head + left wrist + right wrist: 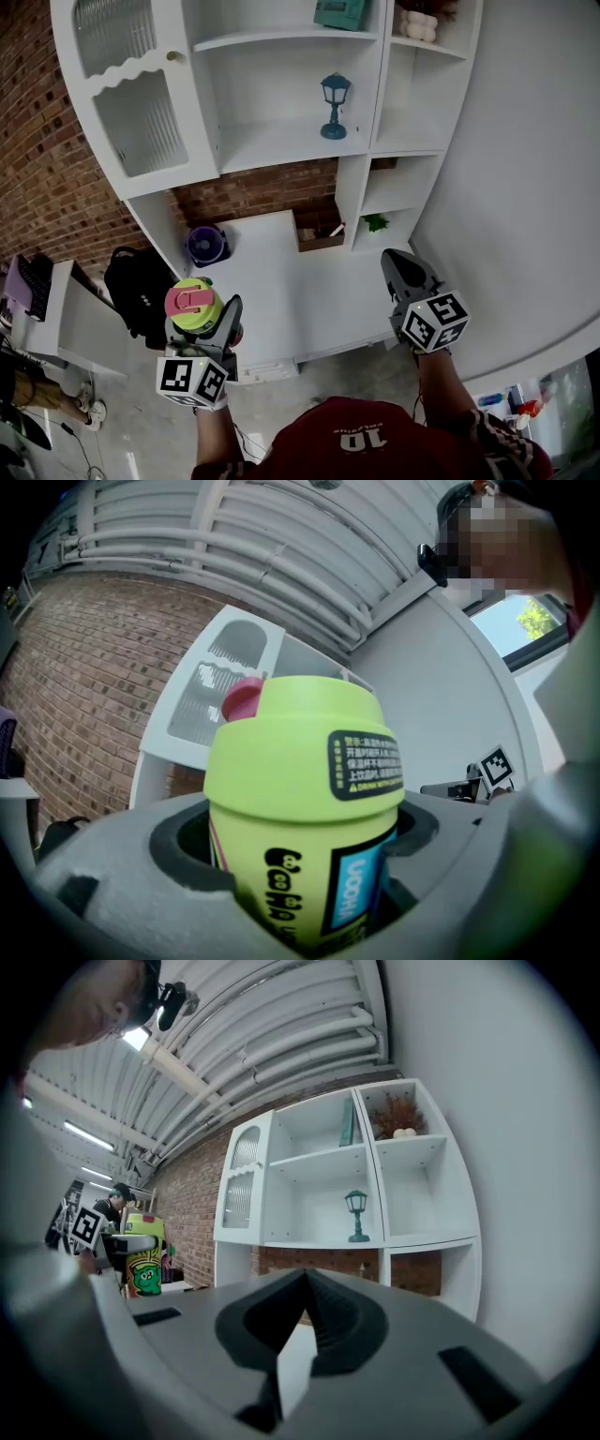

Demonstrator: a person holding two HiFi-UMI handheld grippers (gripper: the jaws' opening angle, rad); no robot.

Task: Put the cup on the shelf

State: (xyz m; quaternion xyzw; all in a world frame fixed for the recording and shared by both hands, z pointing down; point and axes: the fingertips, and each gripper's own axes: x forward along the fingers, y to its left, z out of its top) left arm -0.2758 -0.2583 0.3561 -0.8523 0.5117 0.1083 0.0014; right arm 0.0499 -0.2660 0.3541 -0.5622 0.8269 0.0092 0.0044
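The left hand-held gripper (217, 330) grips the cup (194, 306). It holds the cup upright, low at the person's left, near the front corner of the tabletop (309, 300) and well apart from the shelf (272, 142).

The cup is a smooth, round tumbler of lime-green plastic with a pink flip lid. The left gripper view shows a black warning label on its wide cap and a blue printed panel on its body. It sits between grey, matte, curved jaws.

The right hand-held gripper (401, 264) hovers over the tabletop, its jaws drawn together with nothing between them.

The shelf is plain white board split into open bays, with a ribbed-glass door (141, 127) at left. A slim teal lantern (334, 105) stands on the middle board.

Several things could likely go wrong from here. The cup's slick, curved wall may twist or slide in the jaws as it is lifted. The wide cap makes it look top-heavy, so it could tip if set down tilted. Its base might catch on a board's front edge. A careless reach into the middle bay could knock over the narrow-footed lantern.
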